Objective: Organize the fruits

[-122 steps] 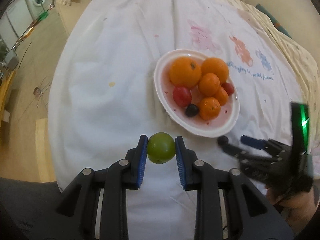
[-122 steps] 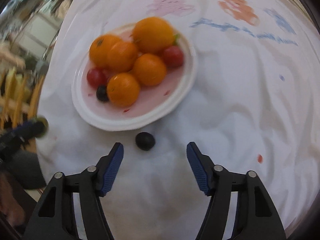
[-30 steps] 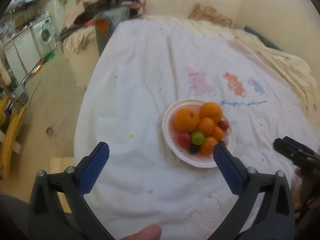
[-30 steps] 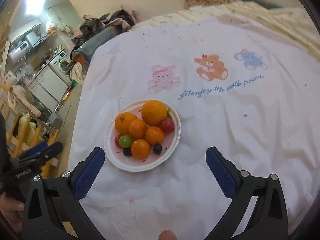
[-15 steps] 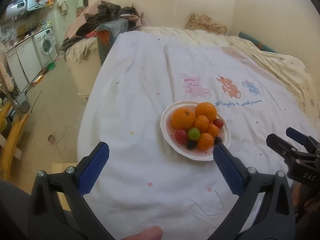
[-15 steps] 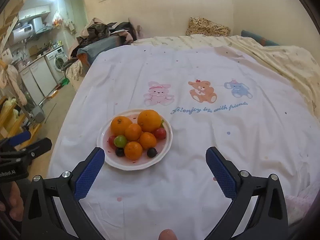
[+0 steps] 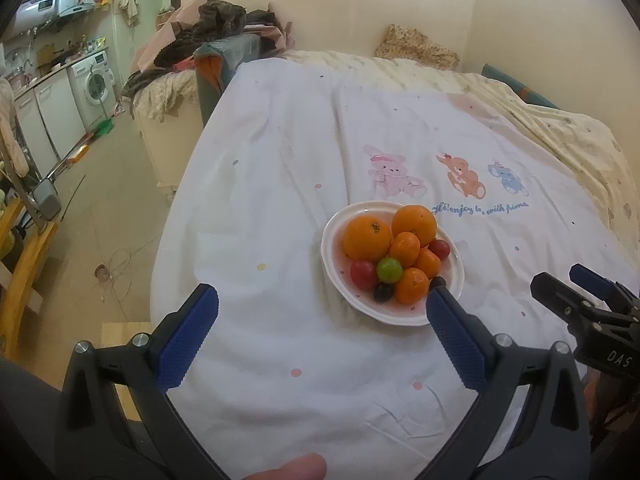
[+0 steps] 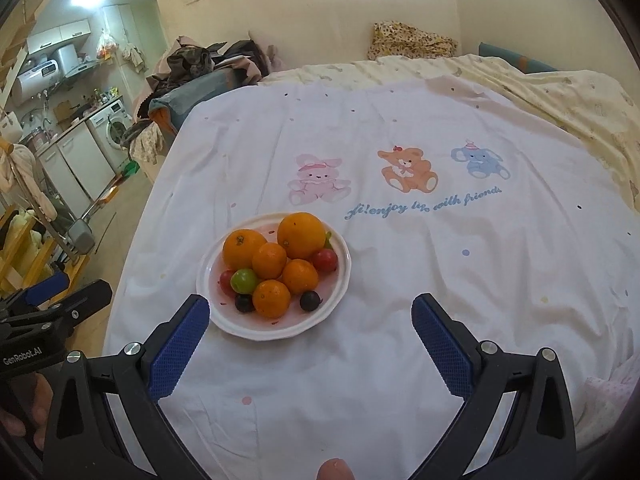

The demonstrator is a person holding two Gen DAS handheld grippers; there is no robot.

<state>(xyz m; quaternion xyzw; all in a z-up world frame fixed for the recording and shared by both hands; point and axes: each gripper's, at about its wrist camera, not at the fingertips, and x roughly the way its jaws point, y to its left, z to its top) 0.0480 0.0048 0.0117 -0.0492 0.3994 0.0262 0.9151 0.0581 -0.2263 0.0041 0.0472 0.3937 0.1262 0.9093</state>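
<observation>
A white sheet (image 8: 400, 280) printed with three cartoon animals is spread over a bed, and wide bare cloth is left on every side of a white plate (image 8: 224, 322) set toward the sheet's left half. The sheet's left edge drops to a tan floor (image 7: 112, 200), where open room runs back to a washing machine (image 7: 96, 80); a heap of clothes (image 7: 216, 28) is piled at the bed's far left corner.

All the fruit is gathered on the plate: two large oranges (image 8: 301, 235), three smaller ones, a green fruit (image 8: 244, 280), red tomatoes (image 8: 325, 260) and two dark grapes (image 8: 310, 301).

The left gripper (image 7: 322, 308) is held spread wide and empty above the near cloth, touching nothing. The right gripper (image 8: 310, 320) is likewise spread wide, with nothing between its blue pads (image 8: 440, 344).

In the left wrist view one grape is partly hidden behind the right pad (image 7: 456, 340). A fingertip (image 7: 288, 468) is cut off at the bottom edge. In the right wrist view one red tomato is mostly hidden behind the green fruit. The kitchen shelves at far left are too small to make out.
</observation>
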